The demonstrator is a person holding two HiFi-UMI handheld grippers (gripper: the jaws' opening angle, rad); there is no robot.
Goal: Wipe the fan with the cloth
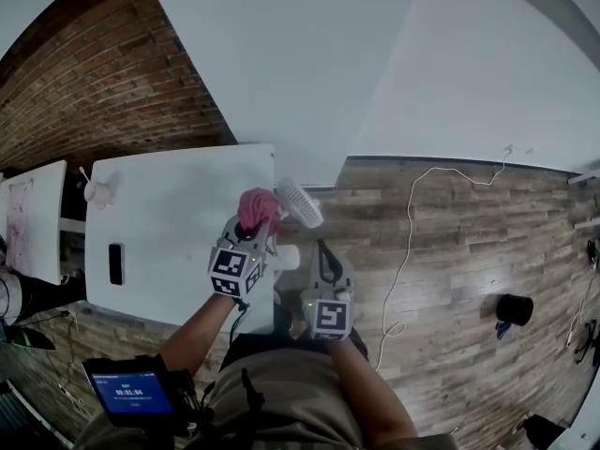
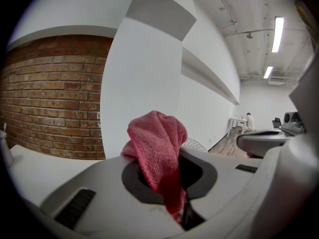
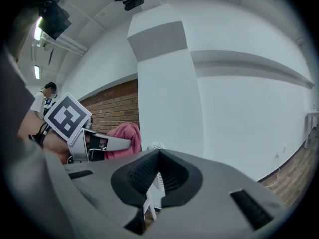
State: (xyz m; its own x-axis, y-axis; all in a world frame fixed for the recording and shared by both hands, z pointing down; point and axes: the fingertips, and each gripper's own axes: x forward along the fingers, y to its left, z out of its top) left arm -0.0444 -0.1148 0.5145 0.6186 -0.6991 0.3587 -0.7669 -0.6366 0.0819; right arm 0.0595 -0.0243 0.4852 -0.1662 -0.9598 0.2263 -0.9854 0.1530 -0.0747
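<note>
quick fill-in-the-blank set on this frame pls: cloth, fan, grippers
1. The left gripper is shut on the pink ____.
2. The right gripper has its fingers ____.
3. In the head view the white fan stands at the table's ____ edge.

Missing words: cloth; shut; right.

The pink terry cloth point(image 2: 157, 143) is bunched and clamped between the jaws of the left gripper point(image 2: 168, 176). Its rounded bulk stands above and ahead of the jaw tips, and a narrow tail hangs down in the jaw gap. The small white plastic fan point(image 1: 300, 202), with a round slatted grille, sits just beyond the closed jaws of the right gripper point(image 3: 158, 178). A thin white part of it shows through their slit; whether it is pinched cannot be determined. The grille lies just right of the cloth.
</note>
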